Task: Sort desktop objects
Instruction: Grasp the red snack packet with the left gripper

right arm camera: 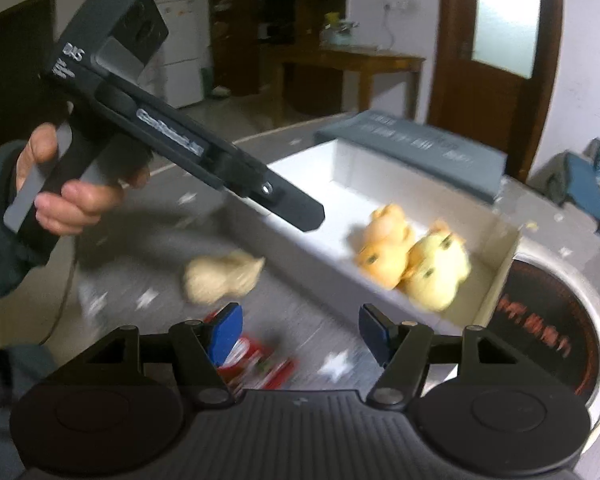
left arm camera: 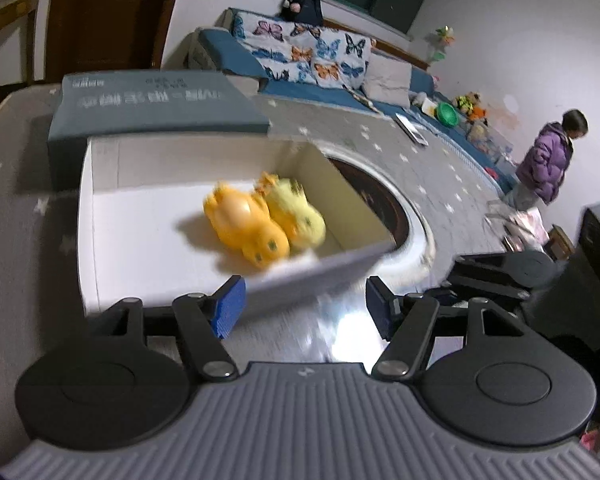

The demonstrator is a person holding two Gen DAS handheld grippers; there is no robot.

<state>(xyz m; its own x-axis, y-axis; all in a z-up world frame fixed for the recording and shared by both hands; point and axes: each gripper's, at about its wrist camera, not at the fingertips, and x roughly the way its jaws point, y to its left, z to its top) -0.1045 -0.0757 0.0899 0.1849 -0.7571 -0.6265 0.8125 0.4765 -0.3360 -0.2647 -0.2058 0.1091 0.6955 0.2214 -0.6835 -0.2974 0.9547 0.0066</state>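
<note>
The white box (left arm camera: 100,240) sat open on the grey star cloth (left arm camera: 16,208), with its grey lid (left arm camera: 156,108) lying just behind it. Two toy animals lay side by side in the box, touching: an orange toy (left arm camera: 246,224) and a yellow toy (left arm camera: 298,216). So part of the sorting looked done.

The left gripper (left arm camera: 304,306) hung near the front wall of the box. Its jaws were wide apart and held nothing. The right gripper (right arm camera: 300,336) was low over the cloth, and its jaws were wide apart and empty too.

Things were still left out of the box. A pale cream toy (right arm camera: 220,280) lay on the cloth near the box wall. A red packet (right arm camera: 256,364) lay right under the right gripper, close to its left finger. The picture was blurry, so what the packet was could not be told.

The step in hand seemed to be picking up the next thing. The next move would call for going down over the cream toy or the packet, closing on it gently, and lifting it clear of the box wall
</note>
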